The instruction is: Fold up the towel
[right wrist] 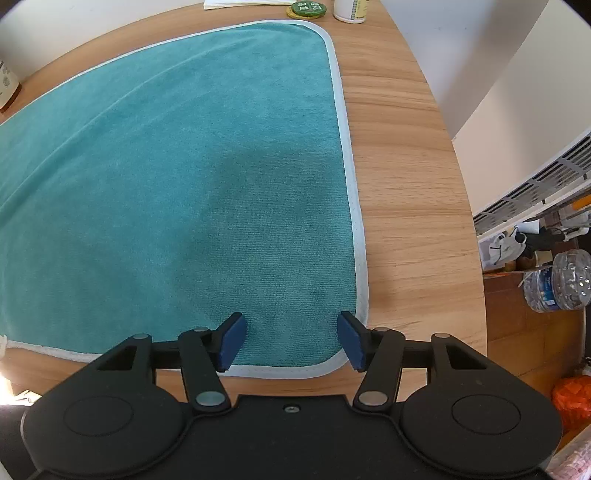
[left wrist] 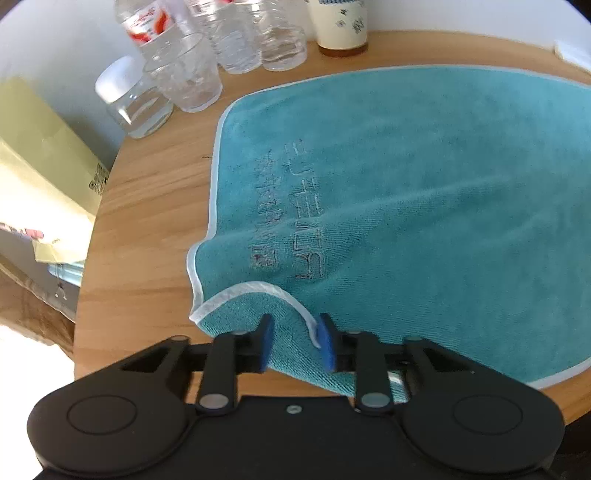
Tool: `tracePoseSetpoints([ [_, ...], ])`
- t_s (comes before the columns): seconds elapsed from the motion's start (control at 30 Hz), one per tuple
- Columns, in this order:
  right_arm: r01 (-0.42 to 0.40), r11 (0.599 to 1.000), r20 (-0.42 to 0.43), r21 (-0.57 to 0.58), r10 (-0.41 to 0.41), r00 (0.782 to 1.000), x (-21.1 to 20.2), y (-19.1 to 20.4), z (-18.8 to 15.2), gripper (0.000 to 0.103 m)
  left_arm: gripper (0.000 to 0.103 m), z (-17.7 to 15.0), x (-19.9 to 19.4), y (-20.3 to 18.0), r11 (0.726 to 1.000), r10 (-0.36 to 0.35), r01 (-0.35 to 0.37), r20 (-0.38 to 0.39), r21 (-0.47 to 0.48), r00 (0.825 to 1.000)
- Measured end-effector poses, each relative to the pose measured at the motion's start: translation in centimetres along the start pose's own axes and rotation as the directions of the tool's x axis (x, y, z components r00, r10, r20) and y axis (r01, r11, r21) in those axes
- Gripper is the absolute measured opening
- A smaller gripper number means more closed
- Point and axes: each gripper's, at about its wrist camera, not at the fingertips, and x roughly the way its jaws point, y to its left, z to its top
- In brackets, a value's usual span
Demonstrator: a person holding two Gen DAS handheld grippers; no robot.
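Observation:
A teal towel (left wrist: 424, 184) with a pale hem and dark stitched lettering lies spread on a round wooden table (left wrist: 147, 221). Its near left corner (left wrist: 243, 302) is raised off the wood and curled over. That corner runs between the blue pads of my left gripper (left wrist: 295, 343), which is shut on it. In the right wrist view the towel (right wrist: 184, 166) lies flat. My right gripper (right wrist: 291, 341) is open just above the towel's near right corner (right wrist: 332, 363), one pad on each side of the fabric and neither touching it.
Clear plastic bottles (left wrist: 229, 33), a glass (left wrist: 184, 74), a lidded jar (left wrist: 129, 99) and a paper cup (left wrist: 341, 26) crowd the table's far left. A green disc (right wrist: 306, 8) and a white cup (right wrist: 351, 11) sit at the far right. Bare wood (right wrist: 406, 184) borders the towel's right side.

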Motion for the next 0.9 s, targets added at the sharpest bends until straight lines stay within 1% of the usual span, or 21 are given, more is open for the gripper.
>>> tracePoseSetpoints([
  [0.03,0.0,1.0,-0.002,-0.001,0.0,1.0,0.0,0.0,0.0,0.062,0.02,-0.2,-0.2,0.3,1.0,-0.001,0.001,0.002,-0.019,1.0],
  [0.13,0.005,1.0,-0.008,0.0,-0.005,1.0,0.1,-0.2,0.1,0.067,0.019,-1.0,-0.8,1.1,0.997,-0.009,0.008,-0.011,-0.071,1.0],
  [0.3,0.003,1.0,-0.023,-0.004,-0.003,1.0,0.2,-0.3,0.4,0.068,0.019,-3.7,-1.5,1.5,0.996,-0.02,0.014,-0.075,-0.086,0.997],
  [0.33,0.002,1.0,-0.026,-0.004,-0.003,1.0,0.2,-0.3,0.5,0.068,0.021,-4.4,-1.6,1.9,0.996,-0.019,0.01,-0.098,-0.094,0.995],
  [0.4,0.003,1.0,-0.028,-0.006,-0.003,1.0,0.2,-0.2,0.5,0.068,0.022,-5.1,-2.0,3.1,0.993,0.009,-0.023,-0.114,-0.118,0.993],
  [0.5,0.002,1.0,-0.03,-0.012,-0.003,1.0,0.2,-0.2,0.6,0.068,0.023,-5.0,-2.8,4.6,0.985,0.033,-0.049,-0.095,-0.163,0.995],
  [0.57,0.001,1.0,-0.031,-0.018,-0.001,1.0,0.2,-0.2,0.6,0.068,0.029,-4.2,-3.4,5.7,0.978,0.058,-0.07,-0.066,-0.194,0.996],
  [0.6,0.001,1.0,-0.032,-0.018,-0.002,1.0,0.2,-0.2,0.6,0.068,0.038,-3.5,-3.6,6.0,0.976,0.059,-0.066,-0.039,-0.206,0.997],
  [0.63,0.002,1.0,-0.032,-0.018,-0.002,0.999,0.2,-0.3,0.6,0.068,0.04,-2.7,-3.6,5.9,0.977,0.047,-0.048,-0.008,-0.208,0.999],
  [0.7,0.009,1.0,-0.031,-0.024,-0.01,0.999,0.1,-0.2,0.5,0.067,0.04,-1.9,-3.3,4.9,0.983,0.031,-0.026,0.029,-0.18,0.999],
  [0.8,0.028,0.999,-0.028,-0.043,-0.029,0.999,-0.1,0.0,-0.1,0.066,0.042,-0.8,-2.0,2.9,0.993,0.003,0.003,0.047,-0.119,0.999],
  [0.87,0.021,0.997,-0.018,-0.071,-0.022,1.0,-0.2,-0.2,-0.6,0.067,0.042,-0.8,-0.9,1.6,0.999,0.008,-0.007,0.018,-0.051,1.0],
  [0.9,0.019,0.998,-0.019,-0.065,-0.02,1.0,-0.2,-0.4,-0.7,0.067,0.042,-0.8,-0.3,1.0,1.0,0.013,-0.013,0.003,-0.016,1.0],
])
